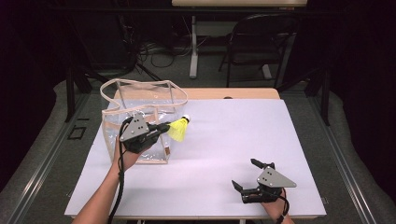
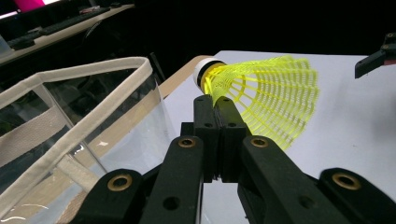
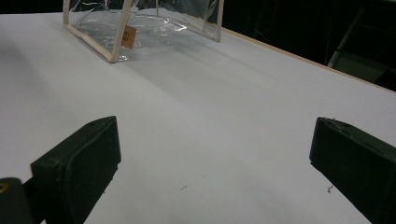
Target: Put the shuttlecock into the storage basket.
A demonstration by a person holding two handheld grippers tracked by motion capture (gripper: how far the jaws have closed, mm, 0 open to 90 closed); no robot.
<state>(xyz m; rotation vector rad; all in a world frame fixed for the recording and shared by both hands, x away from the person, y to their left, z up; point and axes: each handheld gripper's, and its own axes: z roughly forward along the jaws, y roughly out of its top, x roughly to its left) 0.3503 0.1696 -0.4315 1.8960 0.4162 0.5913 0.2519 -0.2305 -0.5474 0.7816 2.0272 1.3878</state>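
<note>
Shuttlecock (image 2: 261, 100) pinched in left tongs (image 2: 218, 105) beside seemingly empty clear bag (image 1: 140, 122); right tongs (image 1: 246, 173) spread.

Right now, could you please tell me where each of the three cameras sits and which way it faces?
High view: above the person's side, looking forward and down on the white table; both forearms, the left gripper and the right gripper show.
Left gripper view: on the left gripper, looking along shut jaws pinching the yellow shuttlecock, beside the clear bag.
Right gripper view: on the right gripper, low over the table, jaws wide apart, facing the bag.
Shared: all three show the bag and table.
</note>
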